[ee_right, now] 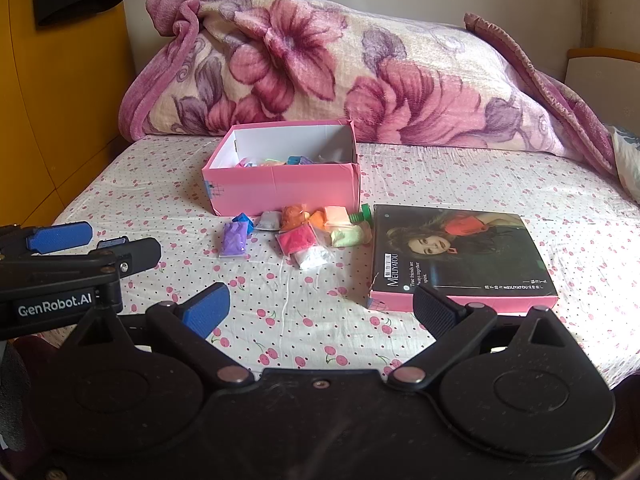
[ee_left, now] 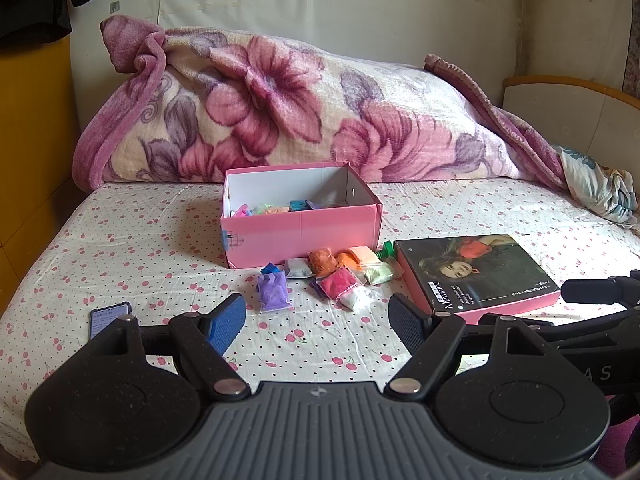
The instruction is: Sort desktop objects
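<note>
I have both grippers hanging back over the near edge of the bed, well short of the work. The left gripper (ee_left: 316,320) has its fingers spread wide with nothing between them, and so does the right gripper (ee_right: 320,308) — both empty. The pink box (ee_left: 300,226) sits open in the middle of the sheet, already holding several coloured packets, so I take it as the sorting bin. The loose clay packets (ee_left: 320,276) lie in a cluster just in front of its near wall, close enough for short lifts over the rim. The purple packet (ee_left: 273,291) lies nearest my left fingers (my likely first pick). The box lid (ee_right: 460,256) rests flat to the right, touching the cluster's green edge — presumably parked there to keep the box open. A phone (ee_left: 109,318) lies off to the left.
</note>
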Demonstrator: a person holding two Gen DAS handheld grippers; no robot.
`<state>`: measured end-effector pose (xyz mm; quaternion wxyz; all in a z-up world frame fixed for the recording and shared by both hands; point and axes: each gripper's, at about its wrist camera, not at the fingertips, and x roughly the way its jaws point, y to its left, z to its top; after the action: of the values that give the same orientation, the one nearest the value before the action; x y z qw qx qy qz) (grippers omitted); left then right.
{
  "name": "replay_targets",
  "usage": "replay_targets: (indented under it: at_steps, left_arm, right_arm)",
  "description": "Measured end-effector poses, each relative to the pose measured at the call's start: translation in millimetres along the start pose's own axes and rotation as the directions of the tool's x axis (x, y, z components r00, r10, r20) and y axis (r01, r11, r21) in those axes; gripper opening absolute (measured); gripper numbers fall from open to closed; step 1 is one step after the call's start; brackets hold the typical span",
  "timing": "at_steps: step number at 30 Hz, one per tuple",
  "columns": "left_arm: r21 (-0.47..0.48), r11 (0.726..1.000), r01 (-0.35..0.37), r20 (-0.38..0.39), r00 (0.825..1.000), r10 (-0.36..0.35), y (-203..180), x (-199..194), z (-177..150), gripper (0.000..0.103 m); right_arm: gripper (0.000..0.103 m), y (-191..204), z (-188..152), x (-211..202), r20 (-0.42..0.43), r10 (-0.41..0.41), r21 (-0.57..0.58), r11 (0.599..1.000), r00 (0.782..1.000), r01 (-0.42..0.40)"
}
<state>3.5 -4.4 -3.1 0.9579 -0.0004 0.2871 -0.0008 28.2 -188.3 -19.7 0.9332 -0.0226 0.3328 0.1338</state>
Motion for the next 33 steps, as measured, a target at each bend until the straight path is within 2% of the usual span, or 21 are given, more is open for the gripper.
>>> replay_targets:
  at_steps: [16, 20, 26, 28, 33]
  left_arm:
    - [-0.003, 1.0, 0.01, -0.012, 1.0, -0.01, 7, 15, -2, 0.078]
    - [-0.012, 1.0, 0.014, -0.026, 1.0, -0.015, 13, 31, -4, 0.078]
    - [-0.057, 0.998, 0.033, -0.079, 0.996, -0.038, 29, 66, -15, 0.078]
    - [-0.062, 0.997, 0.034, -0.097, 0.995, -0.04, 32, 78, -21, 0.078]
    - [-0.083, 0.996, 0.042, -0.141, 0.989, -0.053, 42, 108, -36, 0.078]
  right_arm:
    - [0.099, -11, 1, 15, 0.01, 0.099, 0.025, 0.995, 0.995, -0.099]
    - [0.099, -13, -2, 20, 0.013, 0.122, 0.028, 0.992, 0.992, -0.122]
    - [0.099, -16, -11, 54, -0.001, 0.145, 0.04, 0.989, 0.989, -0.144]
    - [0.102, -18, -9, 65, -0.005, 0.146, 0.043, 0.988, 0.989, -0.146]
    - [0.102, -23, -4, 92, -0.016, 0.151, 0.052, 0.987, 0.988, -0.15]
